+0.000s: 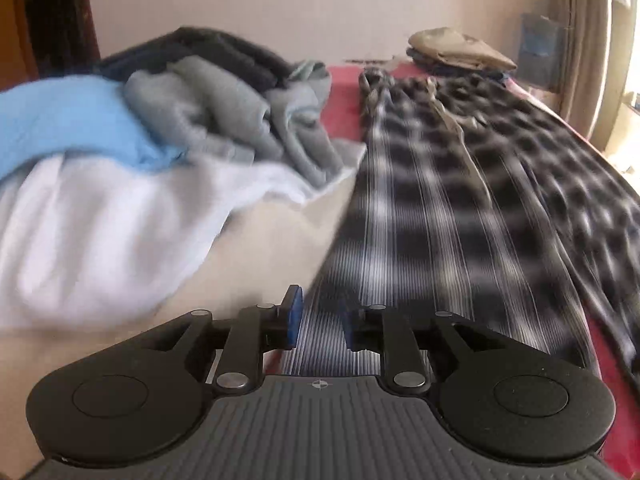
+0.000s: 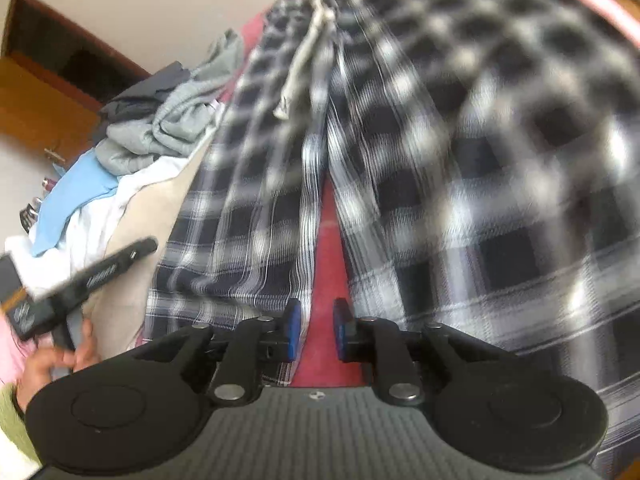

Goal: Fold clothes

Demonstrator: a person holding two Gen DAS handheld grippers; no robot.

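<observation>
Black-and-white plaid pyjama trousers (image 1: 440, 200) lie spread lengthwise on a red bedspread (image 1: 344, 92), waistband and drawstring (image 2: 304, 60) at the far end. My left gripper (image 1: 320, 320) hovers over the near end of the left leg. Its blue pads stand a small gap apart with nothing pinched. My right gripper (image 2: 317, 328) hangs above the red strip (image 2: 328, 232) between the two legs (image 2: 440, 160), jaws slightly apart and empty. The view is motion-blurred.
A loose pile lies left of the trousers: a light blue garment (image 1: 72, 120), a white one (image 1: 100, 232), a grey one (image 1: 224, 120) and dark ones behind. A folded beige stack (image 1: 456, 50) sits at the far right. A hand (image 2: 52, 360) holds the other tool's black body (image 2: 96, 274).
</observation>
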